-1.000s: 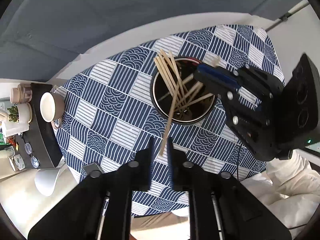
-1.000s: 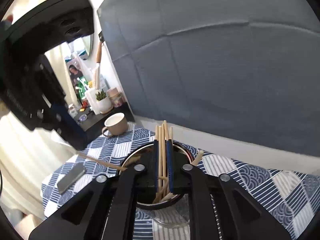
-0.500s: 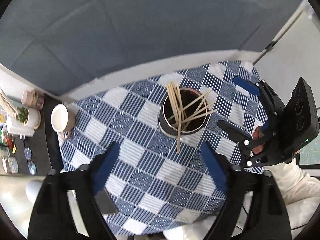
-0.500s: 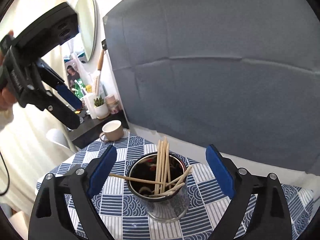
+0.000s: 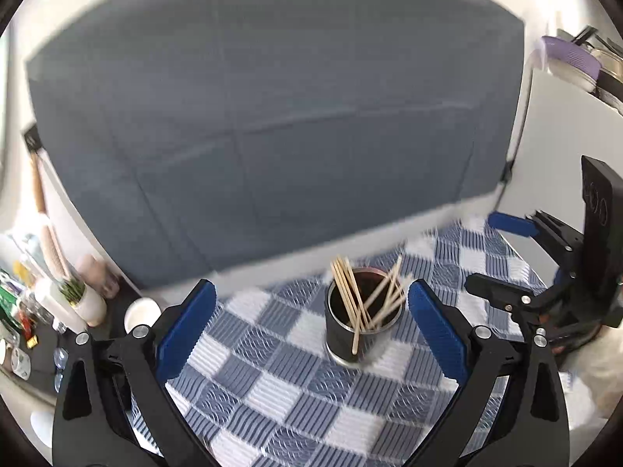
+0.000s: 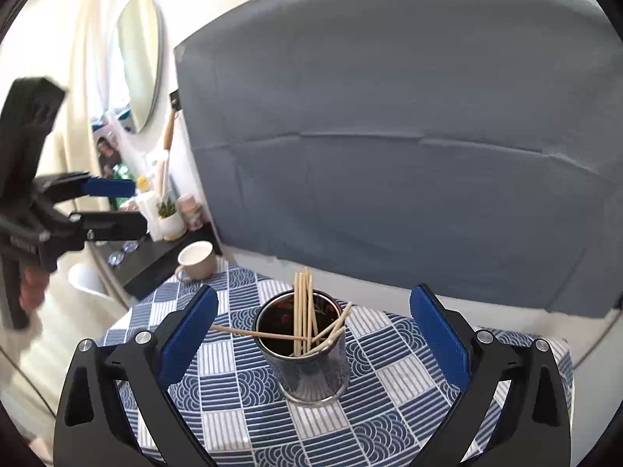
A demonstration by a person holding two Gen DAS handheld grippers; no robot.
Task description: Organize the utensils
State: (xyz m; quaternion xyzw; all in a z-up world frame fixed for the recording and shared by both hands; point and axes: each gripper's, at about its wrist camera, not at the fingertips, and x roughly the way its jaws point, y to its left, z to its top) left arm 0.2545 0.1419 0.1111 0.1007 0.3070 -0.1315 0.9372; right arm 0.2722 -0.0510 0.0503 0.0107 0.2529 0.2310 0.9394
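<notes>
A shiny metal cup stands on the blue-and-white patterned tablecloth and holds several wooden chopsticks. One chopstick lies across the rim and pokes out to the left. My right gripper hovers above and short of the cup; its jaws are opening wide, with nothing between them. In the left wrist view the same cup stands ahead of my left gripper, whose jaws are also opening and hold nothing. Each gripper shows in the other's view: the right gripper and the left gripper.
A cream mug sits at the table's far left corner beside a dark shelf carrying a potted plant and bottles. A grey cloth backdrop hangs behind the table. A round mirror is on the left wall.
Both grippers let go of the chopsticks, which now rest in the cup, and spread wide. Both pulled back and up from the cup; the left one tilted up toward level.
</notes>
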